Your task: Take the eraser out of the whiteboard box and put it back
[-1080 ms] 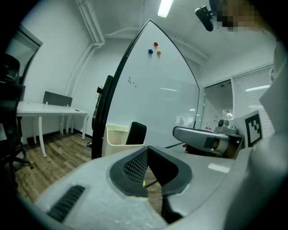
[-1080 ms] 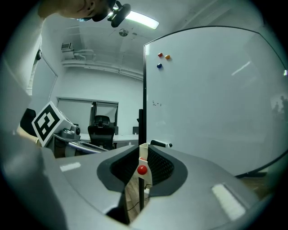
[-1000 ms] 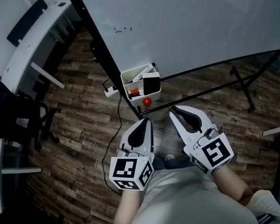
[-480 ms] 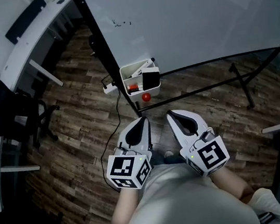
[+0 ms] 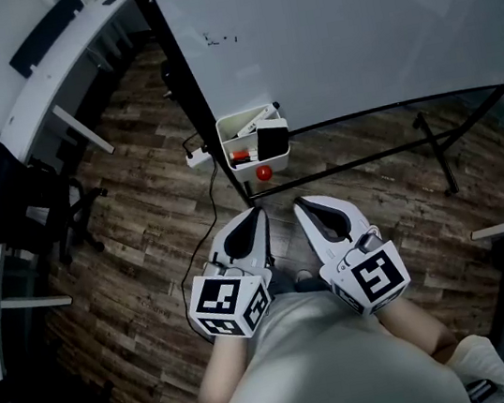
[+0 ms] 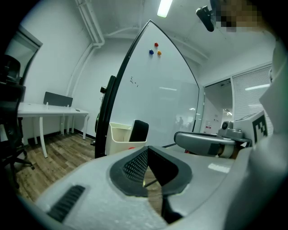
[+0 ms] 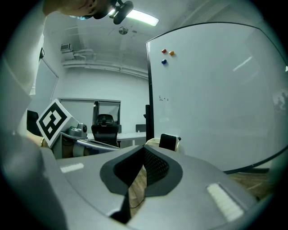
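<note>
Eraser sits in the whiteboard box; both grippers closed and empty.
Eraser stands upright at the right side of the white box on the whiteboard frame, beside markers, top above the rim. Left gripper and right gripper are near the body, jaws together, well apart from the box. Eraser is probably light, with a rigid shell and soft felt face; best gripped at the exposed top, across the flat faces.

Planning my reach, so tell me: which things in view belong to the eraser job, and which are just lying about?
Job: eraser, whiteboard box, left tongs and right tongs, both shut and empty.

Lying about: markers in the box, red ball by it, power strip, office chair, desk.
</note>
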Action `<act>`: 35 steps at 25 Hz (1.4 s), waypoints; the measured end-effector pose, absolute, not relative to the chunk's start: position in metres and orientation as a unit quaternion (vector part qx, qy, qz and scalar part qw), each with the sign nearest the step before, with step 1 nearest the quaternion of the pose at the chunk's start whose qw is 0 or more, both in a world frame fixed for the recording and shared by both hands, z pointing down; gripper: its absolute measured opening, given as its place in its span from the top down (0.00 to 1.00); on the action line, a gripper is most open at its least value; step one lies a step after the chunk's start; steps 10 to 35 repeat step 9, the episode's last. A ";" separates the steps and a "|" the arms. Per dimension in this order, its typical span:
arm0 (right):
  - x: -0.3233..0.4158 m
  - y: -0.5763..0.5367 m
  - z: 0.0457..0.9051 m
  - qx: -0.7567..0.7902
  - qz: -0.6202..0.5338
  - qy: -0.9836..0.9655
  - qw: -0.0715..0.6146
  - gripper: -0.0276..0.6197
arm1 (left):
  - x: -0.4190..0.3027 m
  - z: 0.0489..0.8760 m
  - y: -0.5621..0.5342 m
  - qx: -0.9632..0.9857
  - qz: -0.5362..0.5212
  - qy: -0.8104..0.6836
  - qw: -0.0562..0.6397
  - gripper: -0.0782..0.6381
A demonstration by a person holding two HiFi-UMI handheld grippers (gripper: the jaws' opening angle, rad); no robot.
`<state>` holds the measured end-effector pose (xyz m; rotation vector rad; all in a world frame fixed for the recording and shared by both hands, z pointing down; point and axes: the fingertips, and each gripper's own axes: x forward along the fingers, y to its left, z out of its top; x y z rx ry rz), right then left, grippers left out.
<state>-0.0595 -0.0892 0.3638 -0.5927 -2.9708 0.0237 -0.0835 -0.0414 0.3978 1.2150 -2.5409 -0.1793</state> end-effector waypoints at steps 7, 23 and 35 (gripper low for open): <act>-0.060 -0.091 0.366 -0.200 0.009 -0.978 0.050 0.95 | -0.084 0.399 -0.044 0.428 -0.060 -0.888 0.159 0.88; -0.061 -0.092 0.366 -0.199 0.010 -0.979 0.051 0.95 | -0.084 0.399 -0.046 0.428 -0.060 -0.888 0.159 0.88; -0.061 -0.092 0.366 -0.199 0.010 -0.979 0.051 0.95 | -0.084 0.399 -0.046 0.428 -0.060 -0.888 0.159 0.88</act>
